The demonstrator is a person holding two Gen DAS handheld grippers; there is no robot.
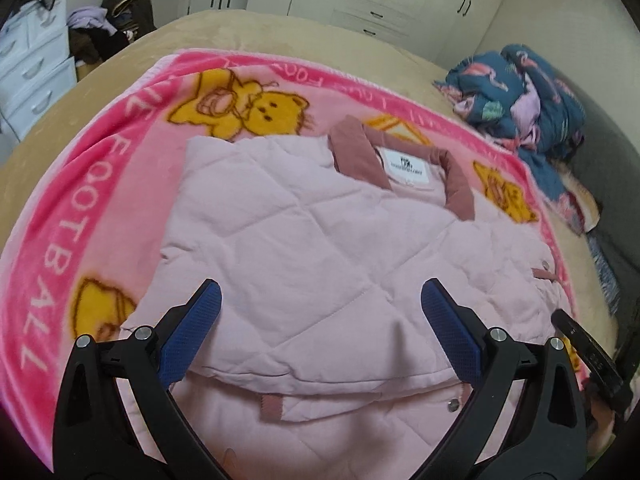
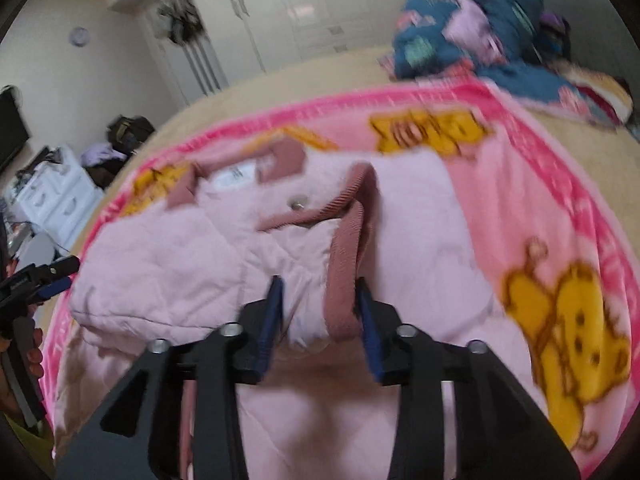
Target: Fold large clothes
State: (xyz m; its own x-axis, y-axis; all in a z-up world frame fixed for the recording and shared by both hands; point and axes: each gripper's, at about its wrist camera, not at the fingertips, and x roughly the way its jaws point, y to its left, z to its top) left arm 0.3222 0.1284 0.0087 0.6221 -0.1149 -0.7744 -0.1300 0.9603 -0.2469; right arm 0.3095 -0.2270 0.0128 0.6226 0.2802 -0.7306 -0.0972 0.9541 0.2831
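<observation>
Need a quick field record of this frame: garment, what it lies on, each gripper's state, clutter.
garment: pink quilted jacket, partly folded, collar with white label facing up
surface: pink teddy-bear blanket spread on a beige bed
left gripper: open, above the jacket, nothing between the pads
right gripper: jaws part open around the jacket's dusty-pink cuff; whether the pads press on it cannot be told
clutter: blue patterned bundle at the far side of the bed

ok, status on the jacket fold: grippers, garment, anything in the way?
Left gripper open over pink jacket, empty. Right gripper holds the cuff between its jaws. Jacket half folded on pink blanket. Nothing in the way.
</observation>
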